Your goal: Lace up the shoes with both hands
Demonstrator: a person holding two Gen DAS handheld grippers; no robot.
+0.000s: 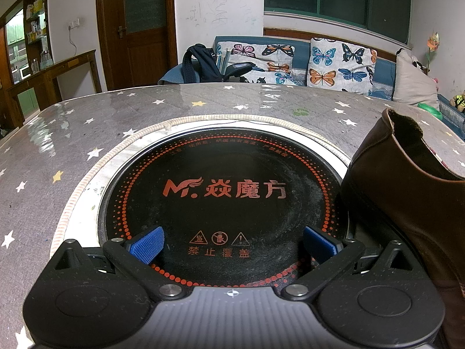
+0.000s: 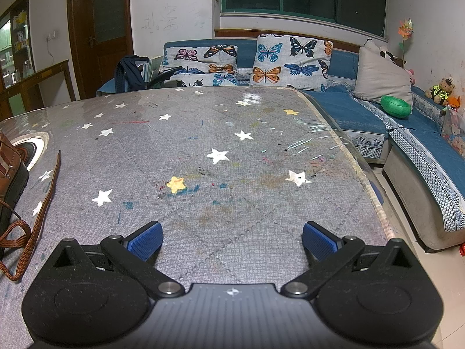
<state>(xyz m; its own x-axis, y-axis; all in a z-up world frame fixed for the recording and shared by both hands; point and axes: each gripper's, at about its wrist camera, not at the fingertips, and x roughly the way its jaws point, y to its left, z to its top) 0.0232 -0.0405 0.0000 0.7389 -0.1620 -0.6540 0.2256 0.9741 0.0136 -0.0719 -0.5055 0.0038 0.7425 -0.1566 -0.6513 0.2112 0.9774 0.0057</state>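
While both spread wide, left tool point(image 1: 232, 244), right tool point(image 2: 232, 241), holding nothing

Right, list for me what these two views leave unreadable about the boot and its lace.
- Brown boot, left wrist view: toe and eyelets cut off by the right edge; only the heel and collar show.
- Boot, right wrist view: just a sliver at the left edge, so the lacing state is unclear.
- Brown lace: its near loop runs off the left edge.
- Left gripper and right gripper: both open, holding nothing.
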